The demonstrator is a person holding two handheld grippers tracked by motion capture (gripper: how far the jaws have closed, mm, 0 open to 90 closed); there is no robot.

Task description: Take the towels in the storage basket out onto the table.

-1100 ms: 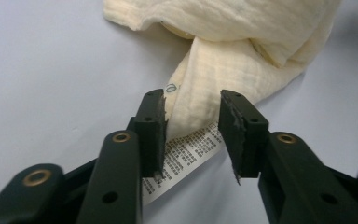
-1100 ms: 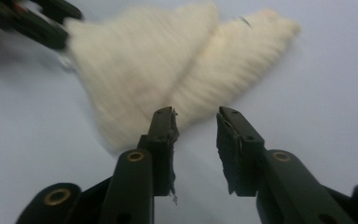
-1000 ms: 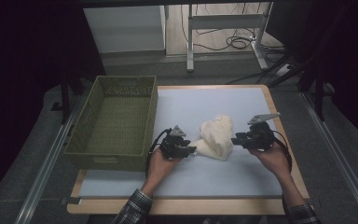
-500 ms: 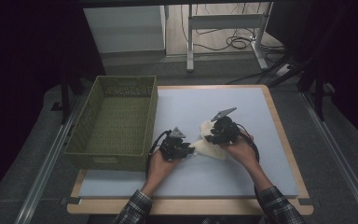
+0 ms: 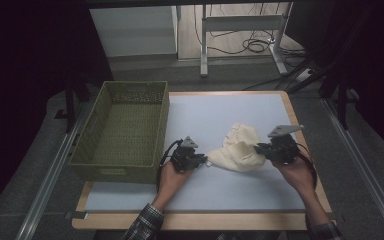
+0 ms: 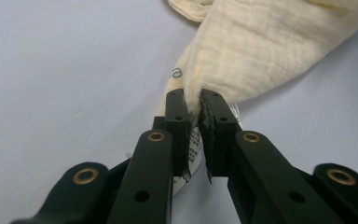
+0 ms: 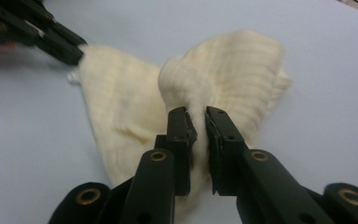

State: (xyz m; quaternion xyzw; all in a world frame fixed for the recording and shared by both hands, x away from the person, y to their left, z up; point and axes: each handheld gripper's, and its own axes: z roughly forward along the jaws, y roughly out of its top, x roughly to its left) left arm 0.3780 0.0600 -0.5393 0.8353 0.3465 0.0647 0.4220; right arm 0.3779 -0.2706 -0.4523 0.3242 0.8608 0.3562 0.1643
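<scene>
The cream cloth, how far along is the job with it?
Done: both grips are made. In hand: the left gripper pinches the cream cloth by its tagged corner, the right gripper a bunched fold. Left: the cloth lies crumpled on the table, and the green basket holds nothing.

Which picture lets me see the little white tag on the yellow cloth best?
The left gripper view. There the tag sits pinched with the cloth between the left claw jaws, print showing. In the right gripper view it is a blurry white bit far off. In the high view it is a tiny speck.
</scene>
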